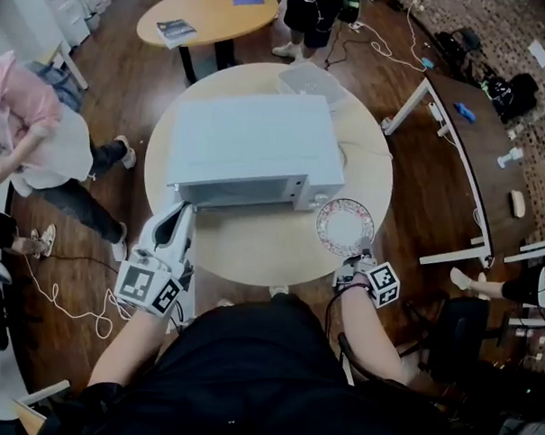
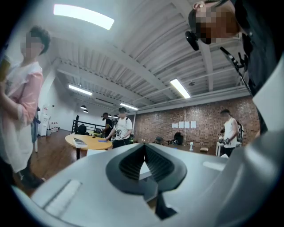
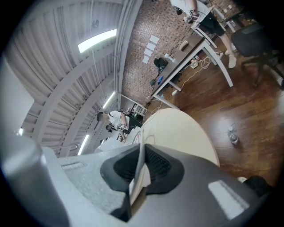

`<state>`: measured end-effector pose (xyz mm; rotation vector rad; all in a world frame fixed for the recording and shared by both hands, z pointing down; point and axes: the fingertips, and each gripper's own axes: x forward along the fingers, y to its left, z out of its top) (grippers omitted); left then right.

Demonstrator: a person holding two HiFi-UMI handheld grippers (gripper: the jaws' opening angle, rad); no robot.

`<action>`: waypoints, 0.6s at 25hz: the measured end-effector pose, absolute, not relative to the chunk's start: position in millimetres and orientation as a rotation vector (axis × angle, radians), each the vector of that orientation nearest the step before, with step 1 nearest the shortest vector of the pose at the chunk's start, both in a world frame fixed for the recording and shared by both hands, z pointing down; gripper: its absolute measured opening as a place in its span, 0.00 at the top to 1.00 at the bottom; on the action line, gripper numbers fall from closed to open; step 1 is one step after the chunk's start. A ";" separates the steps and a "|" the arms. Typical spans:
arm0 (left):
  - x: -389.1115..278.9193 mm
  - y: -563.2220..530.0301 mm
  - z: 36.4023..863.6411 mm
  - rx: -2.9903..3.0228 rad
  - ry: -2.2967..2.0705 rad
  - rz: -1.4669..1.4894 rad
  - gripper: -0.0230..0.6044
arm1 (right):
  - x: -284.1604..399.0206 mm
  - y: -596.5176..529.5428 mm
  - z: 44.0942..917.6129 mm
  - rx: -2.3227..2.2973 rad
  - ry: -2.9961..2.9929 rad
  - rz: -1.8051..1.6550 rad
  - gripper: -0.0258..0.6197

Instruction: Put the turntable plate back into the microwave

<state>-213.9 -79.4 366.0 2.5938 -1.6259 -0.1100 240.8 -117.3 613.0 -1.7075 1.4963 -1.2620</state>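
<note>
Looking down from the head view, a white microwave (image 1: 253,144) sits on a round cream table (image 1: 271,253), with its dark opening facing the person. The plate (image 1: 344,226), pale with a patterned rim, is outside the microwave, just beside its front right corner and over the table. The right gripper (image 1: 359,257) is clenched on the plate's near edge. In the right gripper view that edge shows as a thin pale line pinched between the dark pads. The left gripper (image 1: 186,208) points at the microwave's front left corner. In the left gripper view its jaws meet tip to tip, and nothing can be made out between them. A clear box (image 1: 310,78) sits behind the microwave. Other people stand around the room, near a wooden table (image 1: 205,15).
</note>
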 end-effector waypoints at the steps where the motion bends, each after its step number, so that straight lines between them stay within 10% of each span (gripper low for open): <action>1: -215.3 -79.3 365.9 2.595 -1.623 -0.108 0.96 | 236.7 -117.3 612.6 -1.703 1.495 -1.265 0.93; 15: -224.4 -71.9 362.3 2.624 -1.577 -0.135 0.96 | 216.0 -105.7 603.2 -1.706 1.492 -1.257 0.93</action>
